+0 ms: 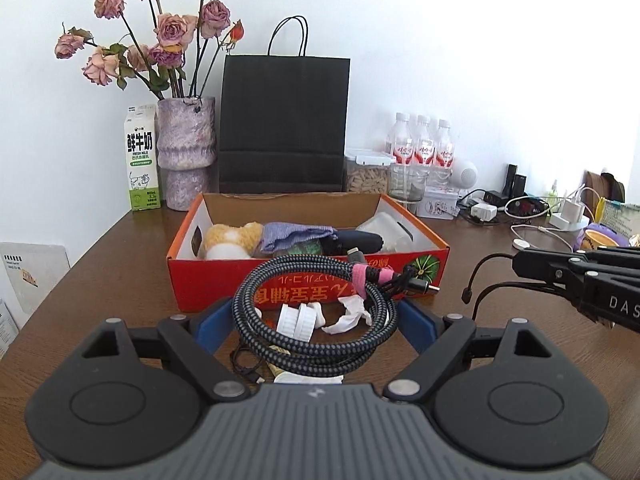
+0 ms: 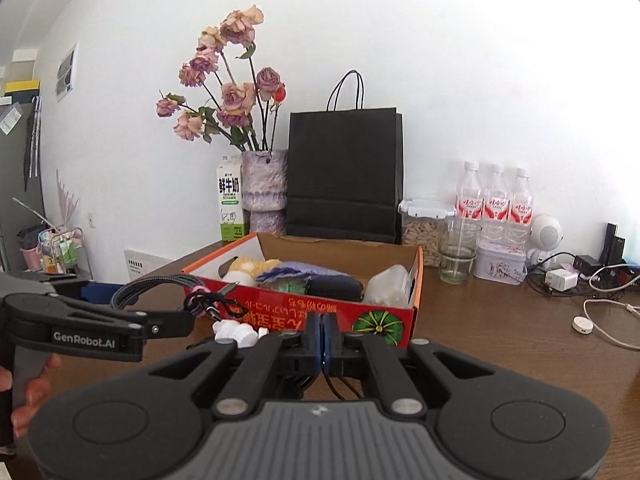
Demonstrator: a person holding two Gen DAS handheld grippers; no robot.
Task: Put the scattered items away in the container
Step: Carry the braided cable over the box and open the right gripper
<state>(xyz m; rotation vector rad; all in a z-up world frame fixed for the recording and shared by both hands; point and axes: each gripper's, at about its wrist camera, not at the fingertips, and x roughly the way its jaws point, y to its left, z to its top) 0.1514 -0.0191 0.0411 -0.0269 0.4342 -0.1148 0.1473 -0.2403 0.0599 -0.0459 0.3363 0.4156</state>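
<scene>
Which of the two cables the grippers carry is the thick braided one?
The coiled braided cable bound by a pink strap, held in the wide left gripper. The right gripper is shut on a thin, plain black cable instead.

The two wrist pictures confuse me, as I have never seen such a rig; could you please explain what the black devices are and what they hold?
There is no robot here. A person carries a hand-held gripper in each hand, and each one has a fisheye camera looking along its two fingers. The left wrist picture shows the left hand-held gripper clamped wide across a coiled braided cable. The right wrist picture shows the right hand-held gripper, which is shut on a thin black cord. Ahead on the brown table stands a red cardboard box, already holding a plush toy and a purple cloth. Small white pieces lie on the table in front of it.
</scene>
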